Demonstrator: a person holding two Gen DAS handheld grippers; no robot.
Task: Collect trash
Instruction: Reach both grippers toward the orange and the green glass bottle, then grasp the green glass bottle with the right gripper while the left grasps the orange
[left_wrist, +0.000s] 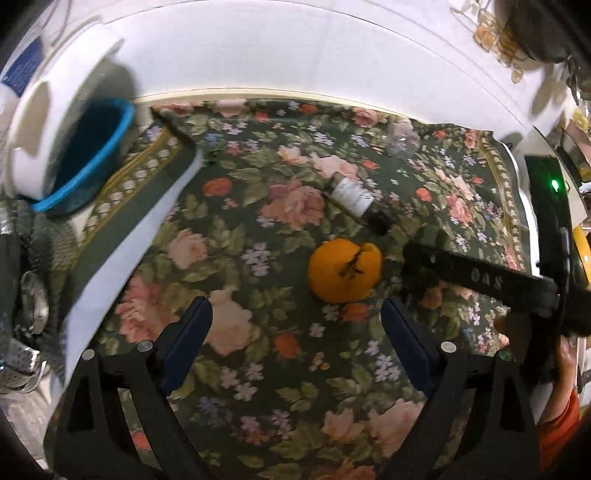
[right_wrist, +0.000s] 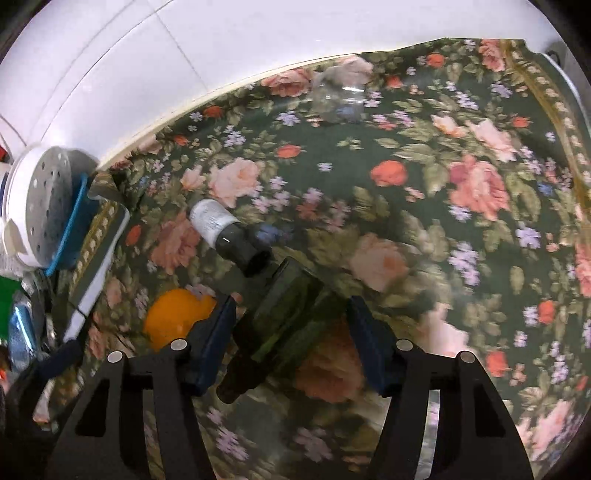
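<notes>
An orange peel (left_wrist: 344, 269) lies on the floral tablecloth (left_wrist: 258, 221), just ahead of my open, empty left gripper (left_wrist: 295, 325). Beyond it lies a dark bottle with a white label (left_wrist: 356, 197), also in the right wrist view (right_wrist: 225, 230). A clear plastic cup (left_wrist: 402, 138) lies near the wall; it also shows in the right wrist view (right_wrist: 341, 94). My right gripper (right_wrist: 290, 317) is open around a dark green glass bottle (right_wrist: 284, 321) lying between its fingers; the pads stand apart from it. The peel (right_wrist: 177, 315) shows left of it.
A blue bin (left_wrist: 88, 155) with a white perforated lid (left_wrist: 55, 122) leaning on it stands at the far left by the white wall. Metal utensils (left_wrist: 26, 332) lie at the left edge. The right gripper's body (left_wrist: 498, 280) reaches in from the right.
</notes>
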